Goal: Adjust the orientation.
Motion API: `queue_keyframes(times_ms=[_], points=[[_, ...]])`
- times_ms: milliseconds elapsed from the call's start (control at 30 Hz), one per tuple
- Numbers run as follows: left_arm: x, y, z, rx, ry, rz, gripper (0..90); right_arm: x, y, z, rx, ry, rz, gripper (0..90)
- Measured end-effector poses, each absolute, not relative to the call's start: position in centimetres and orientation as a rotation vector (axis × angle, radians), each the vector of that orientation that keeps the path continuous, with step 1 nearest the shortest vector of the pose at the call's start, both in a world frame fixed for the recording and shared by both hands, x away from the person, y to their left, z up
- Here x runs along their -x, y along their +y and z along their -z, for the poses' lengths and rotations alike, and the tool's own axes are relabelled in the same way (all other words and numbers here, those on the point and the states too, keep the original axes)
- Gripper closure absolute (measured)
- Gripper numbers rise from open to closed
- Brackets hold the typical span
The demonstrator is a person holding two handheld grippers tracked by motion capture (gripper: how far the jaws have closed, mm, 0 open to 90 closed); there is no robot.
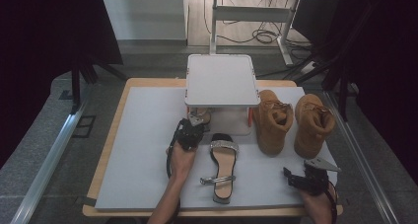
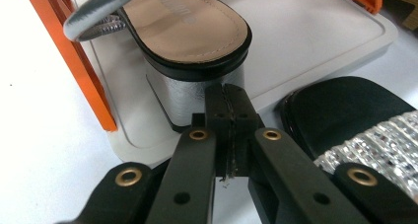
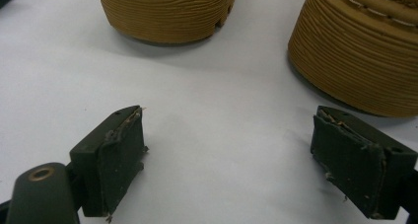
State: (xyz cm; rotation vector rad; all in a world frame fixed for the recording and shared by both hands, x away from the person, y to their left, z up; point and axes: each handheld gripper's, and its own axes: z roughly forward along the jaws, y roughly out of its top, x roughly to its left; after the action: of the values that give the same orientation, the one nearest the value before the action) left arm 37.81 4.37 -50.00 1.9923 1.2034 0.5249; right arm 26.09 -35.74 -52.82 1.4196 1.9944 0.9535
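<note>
While your left hand-held gripper sits pressed together, empty, against the silver heel of the sandal on the tray under the stand, your right hand-held gripper rests spread near the counter's front right corner.

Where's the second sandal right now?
In the left gripper view, the second sandal sits on the rack's lower tray, just beyond the shut left gripper, beside an orange leg.
</note>
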Motion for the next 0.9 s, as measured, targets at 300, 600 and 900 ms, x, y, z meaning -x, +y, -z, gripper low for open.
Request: queue_keyframes(times_ms=[300,600,900], points=[[-38.1,4.3,50.2,-1.991,1.214,-0.525,89.6,-26.1,-35.7,52.8,-1.42,1.993,-0.955,12.8],[-37.7,4.3,49.8,-1.985,1.207,-0.523,80.9,-26.1,-35.7,52.8,-1.42,1.993,-0.955,12.8],[-37.1,4.6,49.4,-1.999,1.193,-0.493,63.8,-26.1,-35.7,52.8,-1.42,1.994,-0.954,12.8]])
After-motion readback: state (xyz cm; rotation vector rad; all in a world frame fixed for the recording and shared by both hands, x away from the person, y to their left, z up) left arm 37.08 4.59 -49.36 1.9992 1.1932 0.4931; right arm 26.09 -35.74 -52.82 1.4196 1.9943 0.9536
